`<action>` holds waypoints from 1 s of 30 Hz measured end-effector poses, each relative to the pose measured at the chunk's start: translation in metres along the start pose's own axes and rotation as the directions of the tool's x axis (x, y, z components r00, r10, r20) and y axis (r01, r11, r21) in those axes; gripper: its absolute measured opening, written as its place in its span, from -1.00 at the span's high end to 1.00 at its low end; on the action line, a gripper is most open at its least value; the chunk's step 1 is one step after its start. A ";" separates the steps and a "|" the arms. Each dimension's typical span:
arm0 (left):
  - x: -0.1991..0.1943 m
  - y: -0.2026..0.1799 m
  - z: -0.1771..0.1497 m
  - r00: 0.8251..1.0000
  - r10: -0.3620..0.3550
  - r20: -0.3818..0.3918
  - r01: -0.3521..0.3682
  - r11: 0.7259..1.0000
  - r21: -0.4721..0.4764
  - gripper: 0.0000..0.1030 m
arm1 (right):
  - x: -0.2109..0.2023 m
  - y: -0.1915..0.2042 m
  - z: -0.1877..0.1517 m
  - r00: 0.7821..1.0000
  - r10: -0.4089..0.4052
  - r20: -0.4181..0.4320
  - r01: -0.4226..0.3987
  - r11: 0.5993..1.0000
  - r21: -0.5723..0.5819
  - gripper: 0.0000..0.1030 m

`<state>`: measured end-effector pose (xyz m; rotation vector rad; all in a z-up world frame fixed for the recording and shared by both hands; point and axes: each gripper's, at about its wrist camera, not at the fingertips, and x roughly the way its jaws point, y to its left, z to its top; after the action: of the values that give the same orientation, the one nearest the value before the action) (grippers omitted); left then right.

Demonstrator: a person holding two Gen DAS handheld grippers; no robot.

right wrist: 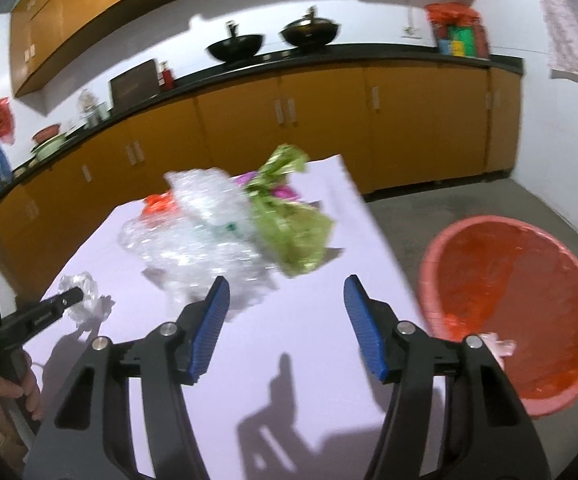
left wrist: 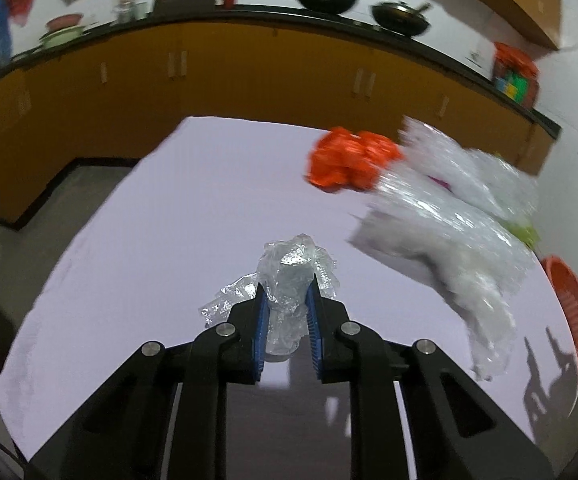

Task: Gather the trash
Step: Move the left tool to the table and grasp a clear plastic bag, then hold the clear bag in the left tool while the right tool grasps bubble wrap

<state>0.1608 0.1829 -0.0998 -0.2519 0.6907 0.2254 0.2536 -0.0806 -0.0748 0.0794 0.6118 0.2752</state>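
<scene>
My left gripper [left wrist: 285,296] is shut on a crumpled clear plastic wrap [left wrist: 289,276] just above the white table [left wrist: 161,240]; it also shows in the right wrist view [right wrist: 81,290]. My right gripper [right wrist: 287,292] is open and empty above the table's right part. Ahead of it lie a pile of clear plastic bags [right wrist: 201,228], a green wrapper [right wrist: 293,236] and a magenta scrap [right wrist: 281,192]. An orange bag [left wrist: 349,160] lies at the far side. A red basin [right wrist: 517,312] lined with red plastic stands on the floor to the right of the table.
Yellow cabinets [right wrist: 309,120] under a black counter with two woks [right wrist: 235,46] run behind the table. Grey floor [right wrist: 449,208] lies between table and cabinets. A small pink scrap [right wrist: 501,346] shows by the basin's near rim.
</scene>
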 end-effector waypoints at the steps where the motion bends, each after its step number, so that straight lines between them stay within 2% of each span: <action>1: -0.001 0.004 0.001 1.000 0.006 0.003 -0.006 1.000 -0.009 0.65 | 0.003 0.006 0.000 1.000 0.008 -0.003 -0.008 1.000 -0.011 -0.10; 7: -0.003 0.025 0.005 1.000 0.025 0.018 -0.024 0.999 -0.033 0.65 | 0.022 0.032 0.013 1.000 0.026 -0.003 -0.027 0.998 -0.057 -0.10; 14: 0.002 0.034 0.012 1.000 0.019 0.024 -0.018 0.999 -0.050 0.65 | 0.051 0.035 0.049 0.999 0.001 0.042 -0.001 1.000 -0.021 -0.11; 23: 0.006 0.035 0.015 1.000 0.013 0.025 -0.012 0.999 -0.051 0.65 | 0.094 0.043 0.069 1.000 -0.003 0.006 0.004 0.998 -0.059 -0.07; 25: 0.006 0.034 0.016 1.000 0.010 0.025 -0.009 0.999 -0.052 0.65 | 0.102 0.044 0.068 1.000 0.000 -0.030 -0.002 0.997 -0.072 0.52; 26: 0.006 0.033 0.016 1.000 0.009 0.025 -0.008 0.999 -0.051 0.65 | 0.104 0.044 0.067 0.999 -0.002 -0.036 0.000 0.997 -0.076 0.64; 27: 0.006 0.032 0.015 1.000 0.008 0.025 -0.007 0.999 -0.049 0.65 | 0.102 0.044 0.065 0.999 0.000 -0.034 -0.002 0.997 -0.078 0.73; 30: 0.007 0.029 0.015 1.000 0.003 0.025 -0.002 0.999 -0.044 0.65 | 0.093 0.046 0.062 1.000 0.021 -0.019 -0.023 0.996 -0.084 0.78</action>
<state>0.1665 0.2152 -0.0975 -0.2898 0.6619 0.2459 0.3515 -0.0100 -0.0691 0.0028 0.6170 0.3226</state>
